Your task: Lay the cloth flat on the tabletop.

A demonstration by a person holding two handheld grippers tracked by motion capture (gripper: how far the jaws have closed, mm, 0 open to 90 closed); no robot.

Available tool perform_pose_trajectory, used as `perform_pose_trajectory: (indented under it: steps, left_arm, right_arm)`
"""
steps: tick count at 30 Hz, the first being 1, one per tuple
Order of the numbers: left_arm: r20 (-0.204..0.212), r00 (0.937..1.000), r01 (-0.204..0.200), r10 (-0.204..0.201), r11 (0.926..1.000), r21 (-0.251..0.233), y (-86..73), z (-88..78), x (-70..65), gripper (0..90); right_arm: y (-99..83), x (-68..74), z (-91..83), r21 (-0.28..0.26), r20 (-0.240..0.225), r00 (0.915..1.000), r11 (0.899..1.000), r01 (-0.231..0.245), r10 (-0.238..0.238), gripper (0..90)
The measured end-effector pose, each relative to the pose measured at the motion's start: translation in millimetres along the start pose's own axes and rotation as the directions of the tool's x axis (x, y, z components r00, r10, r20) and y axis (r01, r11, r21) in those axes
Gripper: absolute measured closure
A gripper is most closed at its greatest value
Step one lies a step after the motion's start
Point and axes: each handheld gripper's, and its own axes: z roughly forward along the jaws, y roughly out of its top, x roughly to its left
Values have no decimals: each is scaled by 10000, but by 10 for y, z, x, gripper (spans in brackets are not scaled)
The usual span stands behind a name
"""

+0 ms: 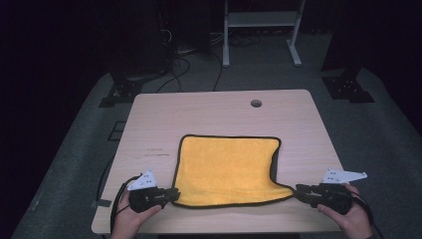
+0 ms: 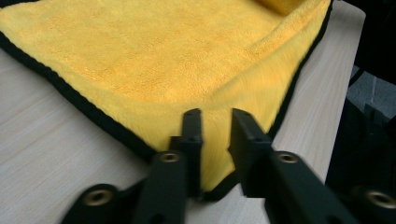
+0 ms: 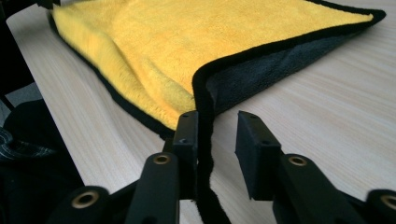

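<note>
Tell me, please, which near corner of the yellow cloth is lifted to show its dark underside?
The corner at the right gripper: the yellow black-edged microfibre cloth curls up there.

A yellow cloth (image 1: pixel 226 169) with black edging lies flat on the table, its near corners seemingly lifted.

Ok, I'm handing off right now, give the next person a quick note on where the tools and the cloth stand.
Left tool: jaws open, straddling the near left corner of the yellow cloth, not clamped.
Right tool: jaws open, the cloth's near right corner standing between them, its black edge against one jaw.
Cloth: spread on the table, near right corner pulled out to a point, dark underside showing there.
Done: both tools lined up on the near corners.
Left: probably close both tools, then lift and fold.
</note>
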Motion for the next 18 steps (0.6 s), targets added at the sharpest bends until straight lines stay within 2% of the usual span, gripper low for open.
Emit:
perform_pose_trajectory:
  steps: [1,3,6,13,16,18]
  left_arm:
    - [-52,10000,-4,3,9999,-156,26,-23,20,654]
    - [-216,9998,0,-5,9997,-235,63,-26,42,621]
    - [-364,9993,-48,42,9998,-187,94,-5,70,602]
    - [-622,9981,44,-44,10000,5,181,134,180,548]
    - [-748,9972,65,-58,9999,91,216,217,224,527]
    - [-900,9959,75,-54,9997,224,242,289,266,503]
  right_arm:
    - [17,-3,-17,-114,-22,10000,9999,-48,48,634]
    - [44,3,-18,-236,-45,10000,9997,48,-49,607]
    - [80,11,-21,-406,-144,9999,9991,79,-85,586]
    - [257,41,-99,-1193,-217,9996,9927,171,-198,561]
    - [296,37,-53,-1029,-69,9998,9945,195,-203,559]
    - [298,2,58,-770,76,9997,9967,238,-233,553]
